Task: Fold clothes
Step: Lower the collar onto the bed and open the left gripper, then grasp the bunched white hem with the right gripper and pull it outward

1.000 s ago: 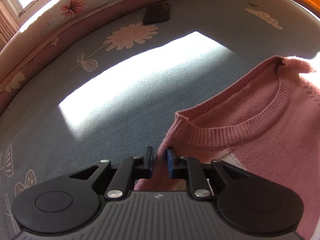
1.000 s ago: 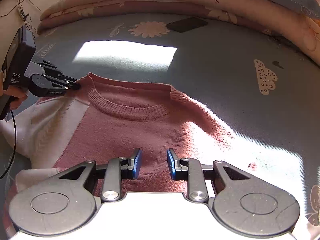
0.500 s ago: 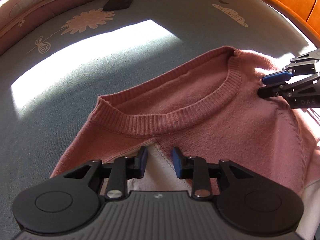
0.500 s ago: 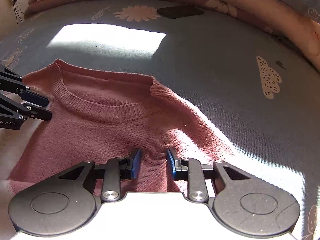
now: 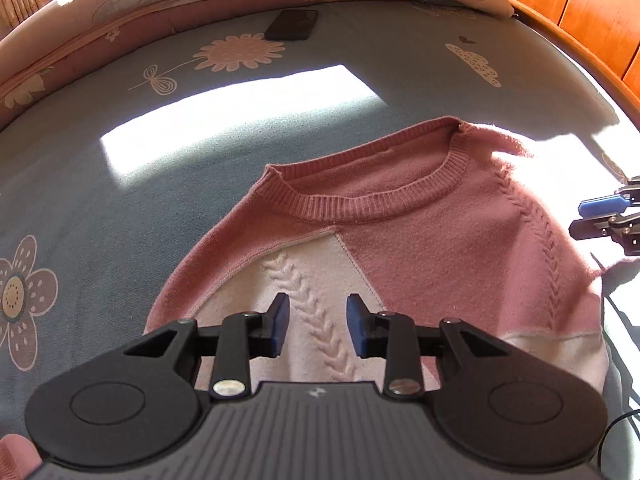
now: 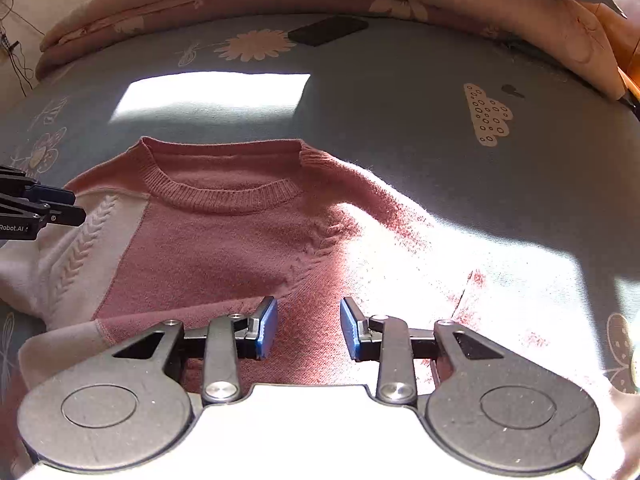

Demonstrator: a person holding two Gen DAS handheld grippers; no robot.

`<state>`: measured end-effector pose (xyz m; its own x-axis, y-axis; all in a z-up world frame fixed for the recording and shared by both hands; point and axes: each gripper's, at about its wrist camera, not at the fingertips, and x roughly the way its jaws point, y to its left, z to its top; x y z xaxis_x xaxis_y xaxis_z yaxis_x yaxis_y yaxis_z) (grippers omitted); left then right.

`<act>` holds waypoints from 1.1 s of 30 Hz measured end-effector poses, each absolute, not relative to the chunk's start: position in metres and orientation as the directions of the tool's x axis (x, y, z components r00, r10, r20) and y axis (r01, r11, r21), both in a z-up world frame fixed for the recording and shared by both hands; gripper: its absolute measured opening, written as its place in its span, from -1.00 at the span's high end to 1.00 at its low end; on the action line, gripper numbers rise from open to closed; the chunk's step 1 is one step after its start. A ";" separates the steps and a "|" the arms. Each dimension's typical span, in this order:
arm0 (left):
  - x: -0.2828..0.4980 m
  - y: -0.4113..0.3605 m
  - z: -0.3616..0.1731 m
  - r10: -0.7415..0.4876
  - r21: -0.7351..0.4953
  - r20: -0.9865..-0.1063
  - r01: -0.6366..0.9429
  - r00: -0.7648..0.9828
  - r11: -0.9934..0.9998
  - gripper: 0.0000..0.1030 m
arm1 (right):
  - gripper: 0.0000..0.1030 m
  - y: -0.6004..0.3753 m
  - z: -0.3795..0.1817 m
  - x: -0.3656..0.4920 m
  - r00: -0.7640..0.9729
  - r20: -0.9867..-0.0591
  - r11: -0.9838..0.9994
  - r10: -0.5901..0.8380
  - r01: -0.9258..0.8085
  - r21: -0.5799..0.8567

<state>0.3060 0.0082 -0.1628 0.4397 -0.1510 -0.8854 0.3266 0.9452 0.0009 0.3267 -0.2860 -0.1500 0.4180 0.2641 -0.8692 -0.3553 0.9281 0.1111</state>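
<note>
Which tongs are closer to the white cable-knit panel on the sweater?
Left. The left tongs hover over the white panel; the right tongs are over the pink side.

bed: blue floral sheet (image 5: 120,200); sun patch (image 5: 240,108) | headboard (image 5: 580,8): orange wood

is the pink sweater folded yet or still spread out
Partly folded. The sweater lies collar-up on the bed, its sides turned in as narrow edges; the lower part is hidden, so cannot tell about the hem.
</note>
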 end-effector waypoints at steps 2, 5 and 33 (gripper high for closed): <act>0.285 0.008 -0.157 -0.154 -0.004 -0.888 0.329 0.432 0.944 0.29 | 0.24 -0.292 -0.146 0.309 0.399 -0.876 0.930 0.273 -0.344 0.133; 0.250 0.007 -0.144 -0.171 -0.028 -0.887 0.320 0.429 0.947 0.27 | 0.22 -0.303 -0.143 0.276 0.355 -0.884 0.934 0.305 -0.293 0.204; 0.122 -0.020 -0.134 -0.228 -0.013 -0.879 0.456 0.419 0.890 0.04 | 0.78 -0.274 -0.198 0.143 0.202 -0.816 0.840 0.541 -0.171 0.515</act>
